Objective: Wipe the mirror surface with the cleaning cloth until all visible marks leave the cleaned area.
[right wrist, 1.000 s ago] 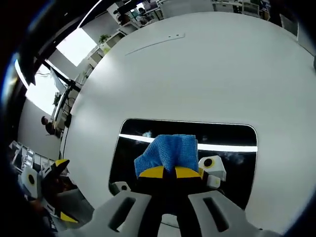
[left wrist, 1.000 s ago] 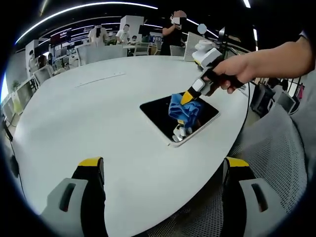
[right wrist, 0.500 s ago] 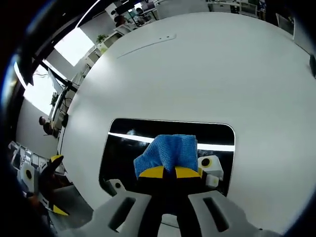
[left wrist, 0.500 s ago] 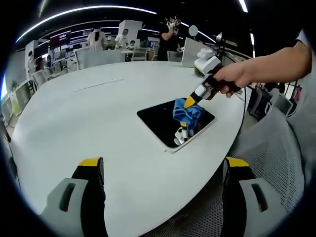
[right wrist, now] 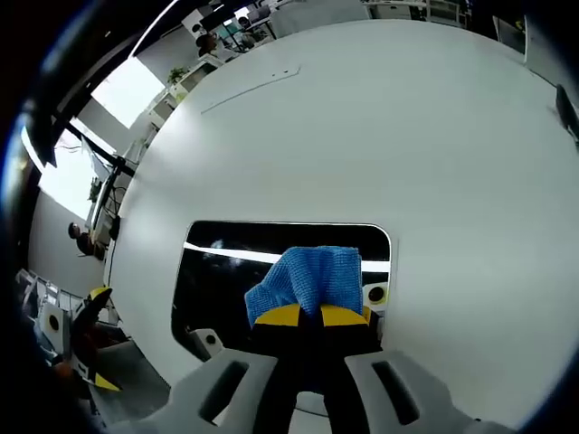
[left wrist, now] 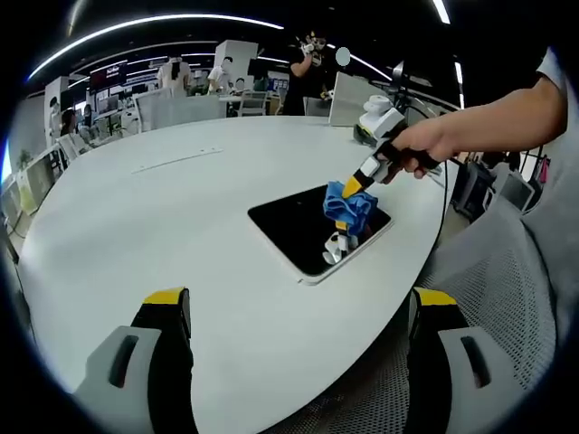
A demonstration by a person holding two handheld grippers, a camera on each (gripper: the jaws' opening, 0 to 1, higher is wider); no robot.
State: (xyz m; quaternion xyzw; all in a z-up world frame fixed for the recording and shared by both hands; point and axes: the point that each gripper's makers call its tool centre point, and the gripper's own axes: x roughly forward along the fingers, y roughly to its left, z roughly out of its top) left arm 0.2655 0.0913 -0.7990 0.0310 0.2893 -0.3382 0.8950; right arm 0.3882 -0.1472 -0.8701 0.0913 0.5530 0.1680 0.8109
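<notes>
The bunched blue cleaning cloth [right wrist: 308, 278] covers the middle of the dark rectangular mirror [right wrist: 226, 271], whose near edge is hidden behind the yellow-tipped right gripper [right wrist: 310, 316]. Any marks on the glass are too faint to tell.

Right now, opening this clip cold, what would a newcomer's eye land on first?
The bright blue cleaning cloth, pinched in the right tool, sits pressed on the dark rectangular mirror near its right-hand end in the right gripper view. The mirror lies flat on a big white round table, close to the edge by the person. The left tool hangs open over the table's near edge, holding nothing.
</notes>
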